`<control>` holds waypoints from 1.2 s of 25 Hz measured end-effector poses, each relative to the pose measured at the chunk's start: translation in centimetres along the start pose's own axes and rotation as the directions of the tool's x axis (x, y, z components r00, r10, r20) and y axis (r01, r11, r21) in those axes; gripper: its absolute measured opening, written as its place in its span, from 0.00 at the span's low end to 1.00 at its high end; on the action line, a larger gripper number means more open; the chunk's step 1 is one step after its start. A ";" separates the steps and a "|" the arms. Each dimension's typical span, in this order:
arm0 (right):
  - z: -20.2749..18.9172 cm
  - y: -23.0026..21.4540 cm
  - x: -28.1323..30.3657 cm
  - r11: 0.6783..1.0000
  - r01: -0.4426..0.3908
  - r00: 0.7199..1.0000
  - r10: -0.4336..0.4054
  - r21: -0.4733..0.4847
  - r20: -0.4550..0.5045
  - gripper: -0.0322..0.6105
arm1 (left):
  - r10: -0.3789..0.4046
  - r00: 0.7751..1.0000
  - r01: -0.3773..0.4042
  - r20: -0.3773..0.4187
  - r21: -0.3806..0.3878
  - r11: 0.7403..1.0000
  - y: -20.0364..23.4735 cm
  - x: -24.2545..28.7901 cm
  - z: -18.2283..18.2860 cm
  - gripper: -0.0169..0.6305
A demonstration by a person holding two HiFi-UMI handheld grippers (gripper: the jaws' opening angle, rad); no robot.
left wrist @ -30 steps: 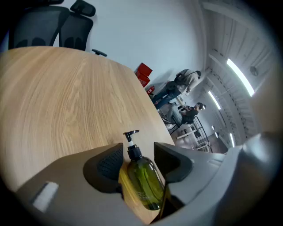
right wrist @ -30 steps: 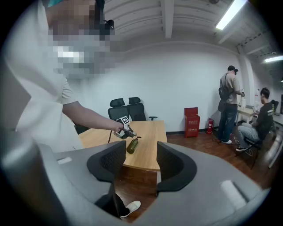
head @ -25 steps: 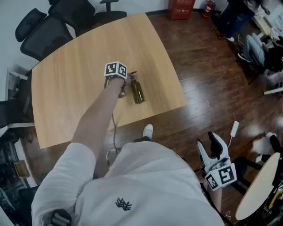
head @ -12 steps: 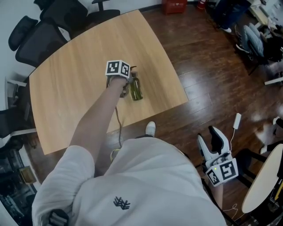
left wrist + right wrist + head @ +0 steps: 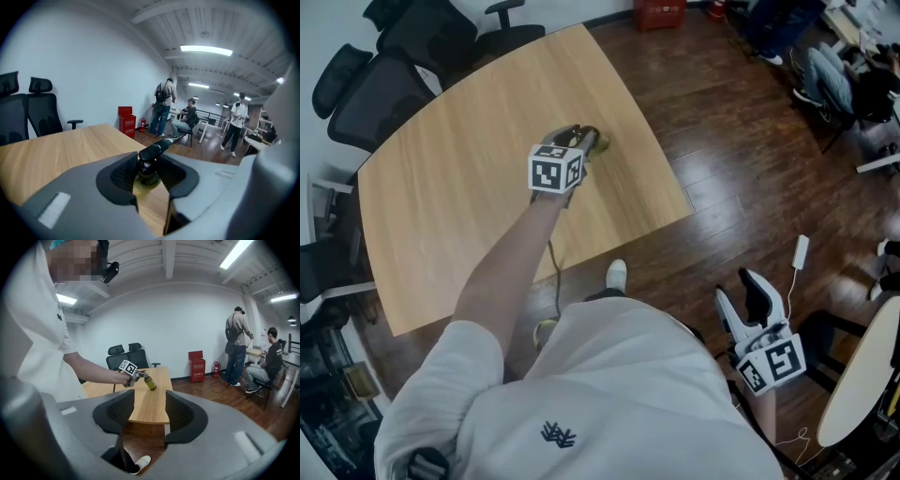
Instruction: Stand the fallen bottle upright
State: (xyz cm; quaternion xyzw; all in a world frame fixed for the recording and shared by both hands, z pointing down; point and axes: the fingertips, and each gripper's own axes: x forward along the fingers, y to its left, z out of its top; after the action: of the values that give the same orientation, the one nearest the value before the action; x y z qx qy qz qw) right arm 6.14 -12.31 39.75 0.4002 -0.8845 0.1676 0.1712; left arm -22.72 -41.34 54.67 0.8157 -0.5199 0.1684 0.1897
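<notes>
Gripping by the neck makes sense here: the left gripper [image 5: 578, 142] has taken the olive-green glass bottle [image 5: 592, 141] just under its black pump top [image 5: 158, 148], the narrowest part. From that hold the heavier body can swing down below the jaws as the wrist turns.

In the right gripper view the bottle [image 5: 150, 383] hangs tilted from that gripper [image 5: 136, 376], top towards the hand and base lower. It sits over the far part of the pale wooden table [image 5: 459, 187]. Whether the base touches the wood cannot be told from any view. I judge the task about half done, since the bottle is off its side but not yet standing.

The left gripper's [image 5: 150, 177] 2 jaws are pressed together on the neck, with the ribbed pads touching the collar on both sides.

The right gripper [image 5: 752, 302] is held low beside the person, over the dark plank floor [image 5: 741, 187] and well apart from the table. Its 2 jaws [image 5: 149, 414] stand apart with nothing between them, so it plays no part in this step.
</notes>
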 end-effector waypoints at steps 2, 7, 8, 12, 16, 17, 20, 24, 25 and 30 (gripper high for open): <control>-0.2 -0.3 -0.7 1.000 0.012 1.000 -0.012 0.002 -0.005 0.36 | 0.025 1.000 -0.025 0.010 0.072 0.997 -0.9 0.3 0.0 0.21; -0.6 -0.5 -2.3 0.999 0.034 0.999 -0.034 0.009 -0.011 0.35 | 0.044 0.999 -0.039 -0.021 0.187 0.982 -2.3 2.1 0.8 0.21; -0.6 -0.5 -2.5 0.999 0.040 0.999 -0.039 0.009 -0.011 0.35 | 0.052 0.998 -0.046 -0.026 0.193 0.980 -2.2 2.4 1.0 0.21; -1.0 -0.9 -3.8 0.997 0.075 0.997 -0.075 0.024 -0.003 0.35 | 0.073 0.997 -0.065 -0.033 0.189 0.980 -1.7 2.8 1.2 0.22; -1.4 -1.2 -5.2 0.994 0.103 0.995 -0.103 0.032 0.004 0.35 | 0.095 0.995 -0.088 -0.036 0.153 0.984 -0.6 2.8 1.3 0.22; -1.5 -1.3 -5.5 0.994 0.109 0.994 -0.109 0.032 0.005 0.35 | 0.097 0.995 -0.091 -0.037 0.144 0.985 -0.4 2.9 1.4 0.22; -1.8 -1.6 -6.5 0.992 0.122 0.993 -0.122 0.035 0.002 0.35 | 0.102 0.994 -0.097 -0.035 0.137 0.986 -0.2 3.0 1.4 0.22; -2.2 -1.8 -7.6 0.989 0.141 0.990 -0.141 0.039 -0.007 0.35 | 0.114 0.993 -0.109 -0.027 0.138 0.984 0.1 3.1 1.7 0.22; -2.3 -1.8 -7.8 0.988 0.146 0.989 -0.146 0.040 -0.011 0.35 | 0.114 0.993 -0.110 -0.028 0.137 0.985 0.1 3.2 1.7 0.22; -2.5 -1.3 -8.2 0.987 0.158 0.987 -0.157 0.041 -0.026 0.35 | 0.116 0.993 -0.113 -0.014 0.136 0.984 0.1 3.0 2.0 0.23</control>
State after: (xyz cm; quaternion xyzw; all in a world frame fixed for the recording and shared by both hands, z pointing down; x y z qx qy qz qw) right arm 12.64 -6.68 38.53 0.4703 -0.8444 0.1771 0.1854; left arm -21.42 -44.71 54.32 0.7934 -0.5514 0.2229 0.1297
